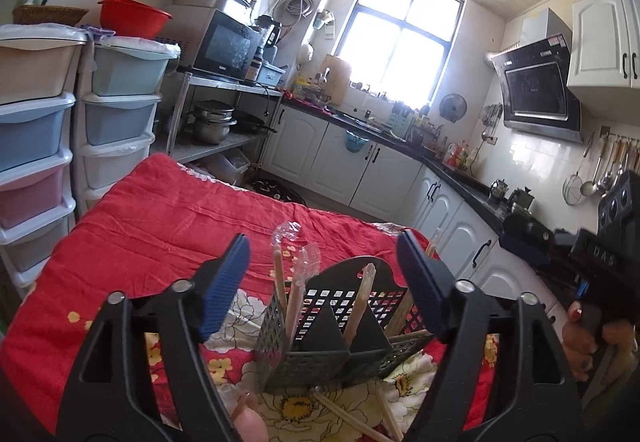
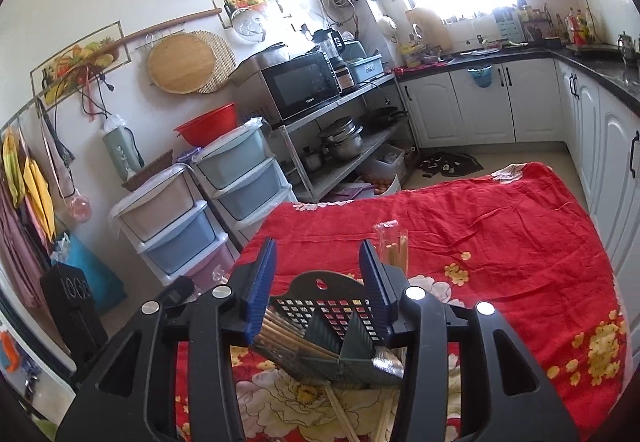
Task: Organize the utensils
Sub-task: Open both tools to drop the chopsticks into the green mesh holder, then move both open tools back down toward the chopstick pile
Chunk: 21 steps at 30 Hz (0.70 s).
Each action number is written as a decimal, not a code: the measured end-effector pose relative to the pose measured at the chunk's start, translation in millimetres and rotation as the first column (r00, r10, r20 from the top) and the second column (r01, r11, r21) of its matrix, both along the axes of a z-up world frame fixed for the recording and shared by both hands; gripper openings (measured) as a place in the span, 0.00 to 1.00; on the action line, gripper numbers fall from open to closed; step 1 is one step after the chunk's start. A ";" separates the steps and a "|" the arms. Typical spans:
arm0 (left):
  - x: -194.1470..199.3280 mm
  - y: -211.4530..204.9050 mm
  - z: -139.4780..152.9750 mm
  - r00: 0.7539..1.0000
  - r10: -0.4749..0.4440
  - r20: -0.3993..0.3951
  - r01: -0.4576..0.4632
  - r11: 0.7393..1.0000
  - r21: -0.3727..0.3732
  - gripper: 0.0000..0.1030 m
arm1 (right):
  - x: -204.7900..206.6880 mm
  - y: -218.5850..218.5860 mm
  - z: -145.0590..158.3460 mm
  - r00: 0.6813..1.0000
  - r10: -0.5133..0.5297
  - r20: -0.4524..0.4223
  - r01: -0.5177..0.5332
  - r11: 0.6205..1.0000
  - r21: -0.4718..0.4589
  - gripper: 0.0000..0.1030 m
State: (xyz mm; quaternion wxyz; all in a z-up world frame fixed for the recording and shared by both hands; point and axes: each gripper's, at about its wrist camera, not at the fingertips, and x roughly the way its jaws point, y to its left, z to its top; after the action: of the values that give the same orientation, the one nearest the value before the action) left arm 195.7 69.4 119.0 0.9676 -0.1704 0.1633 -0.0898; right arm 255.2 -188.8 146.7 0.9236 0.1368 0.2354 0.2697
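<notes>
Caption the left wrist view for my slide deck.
Open left gripper fingers flank a grey utensil caddy holding wrapped chopsticks.

Your loose chopsticks (image 1: 352, 416) run off the bottom edge. The holder's (image 2: 320, 284) base hides behind your gripper arms, and the window (image 1: 400, 42) glare washes out the sill's small things.

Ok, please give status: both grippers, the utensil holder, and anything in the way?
Left gripper open, empty. Right gripper open, empty. Utensil holder on red cloth, chopsticks inside. Loose chopsticks lie before it.
</notes>
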 end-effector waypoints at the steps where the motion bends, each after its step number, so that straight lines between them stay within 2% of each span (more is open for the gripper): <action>1: -1.7 1.8 0.9 1.000 0.006 0.002 -0.006 1.000 -0.001 0.73 | -1.7 -0.8 -0.4 1.000 0.001 0.001 -0.001 1.000 0.000 0.44; 3: -4.6 4.7 1.4 1.000 0.010 0.006 -0.010 1.000 -0.002 0.83 | -6.8 -3.2 -1.8 1.000 -0.004 0.003 0.004 1.000 0.002 0.45; 5: -7.9 7.5 1.8 1.000 0.012 0.013 -0.012 1.000 -0.014 0.89 | -11.2 -6.1 -3.4 1.000 -0.006 0.003 0.006 1.000 0.006 0.47; 9: -14.2 9.7 0.1 1.000 0.007 0.018 -0.007 1.000 -0.026 0.90 | -19.4 -12.1 -6.3 1.000 -0.019 0.001 0.019 1.000 0.015 0.52; 21: -23.6 12.7 -9.0 1.000 0.002 -0.004 -0.002 0.999 -0.040 0.90 | -36.5 -15.0 -13.0 1.000 -0.020 -0.007 0.021 1.000 0.006 0.53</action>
State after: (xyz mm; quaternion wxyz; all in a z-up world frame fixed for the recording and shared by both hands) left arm 172.2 82.2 110.0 0.9637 -0.1899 0.1633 -0.0919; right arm 218.7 -203.8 133.7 0.9251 0.1431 0.2366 0.2605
